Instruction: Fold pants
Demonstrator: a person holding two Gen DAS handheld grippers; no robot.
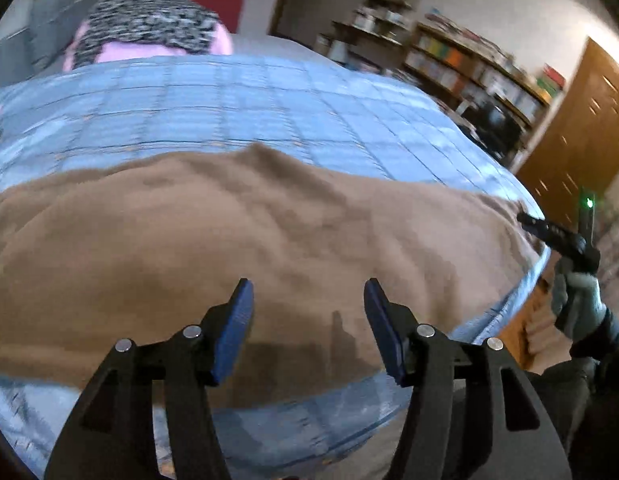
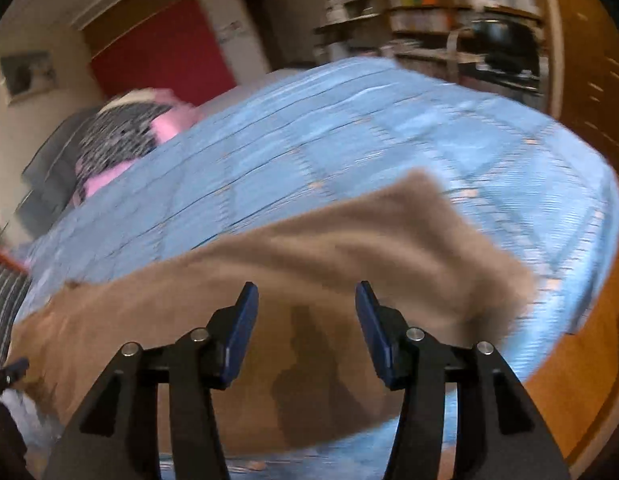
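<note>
The pants [image 1: 237, 248] lie across the bed's [image 1: 237, 100] near edge, pillows [image 1: 149, 32] behind, bookshelves [image 1: 461, 60] right

1 brown pants [image 1: 237, 240], 1 blue quilt [image 1: 229, 104], 2 claws: left claw [image 1: 308, 300], right claw [image 2: 306, 302].

Black claw [image 1: 308, 294], blue pads [image 1: 235, 332]
</note>
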